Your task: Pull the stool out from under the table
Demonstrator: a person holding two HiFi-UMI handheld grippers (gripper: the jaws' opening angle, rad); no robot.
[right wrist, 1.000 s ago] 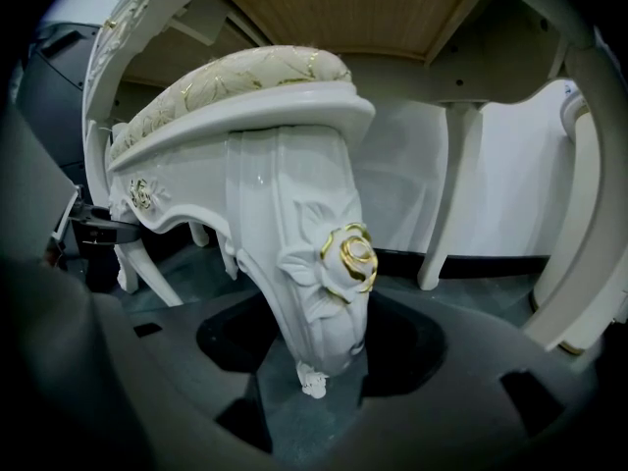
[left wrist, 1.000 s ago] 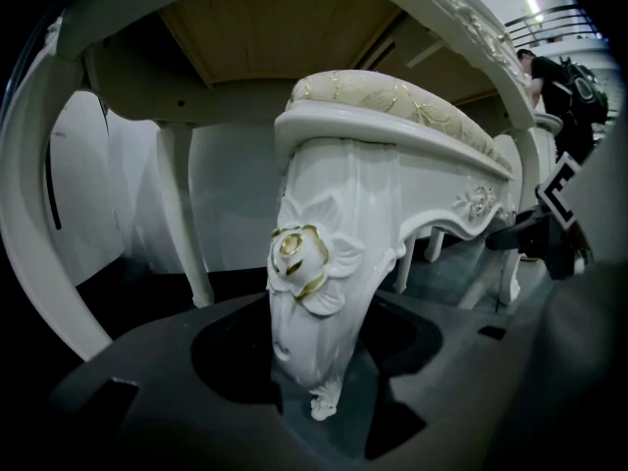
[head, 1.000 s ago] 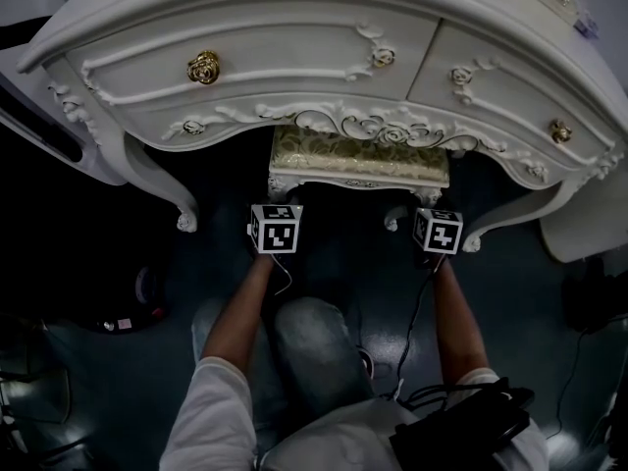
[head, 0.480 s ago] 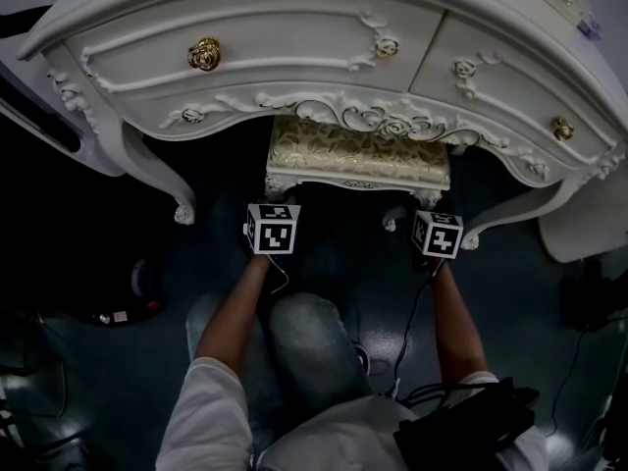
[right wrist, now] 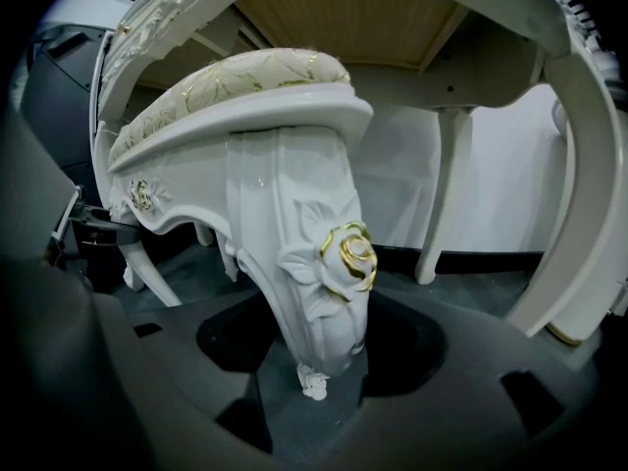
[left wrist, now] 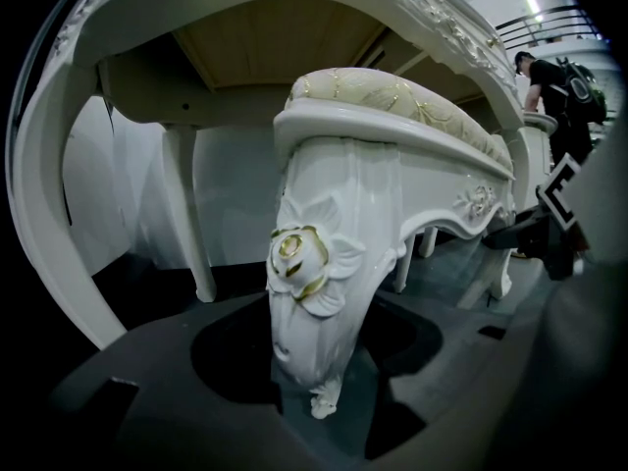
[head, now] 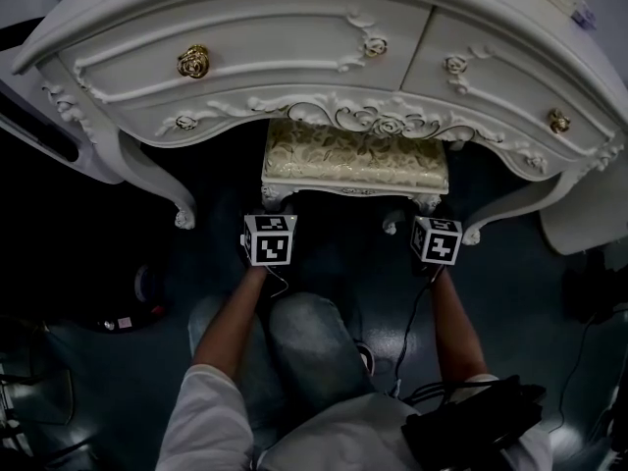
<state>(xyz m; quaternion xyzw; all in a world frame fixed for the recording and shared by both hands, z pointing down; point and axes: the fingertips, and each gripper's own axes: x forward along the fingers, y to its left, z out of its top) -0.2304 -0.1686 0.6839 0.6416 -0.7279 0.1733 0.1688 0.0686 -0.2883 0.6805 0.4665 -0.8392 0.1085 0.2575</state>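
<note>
under the table (head: 294, 29), left gripper (left wrist: 310, 381) and right gripper (right wrist: 320, 361) jaws clamp glossy carved legs of the stool (head: 353, 157).

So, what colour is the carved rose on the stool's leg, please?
White rose edged in gold; right gripper view shows best.

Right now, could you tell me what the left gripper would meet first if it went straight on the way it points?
The stool's front leg: it stands between the jaws of the left gripper, which look closed on it, so no free way shows ahead.
</note>
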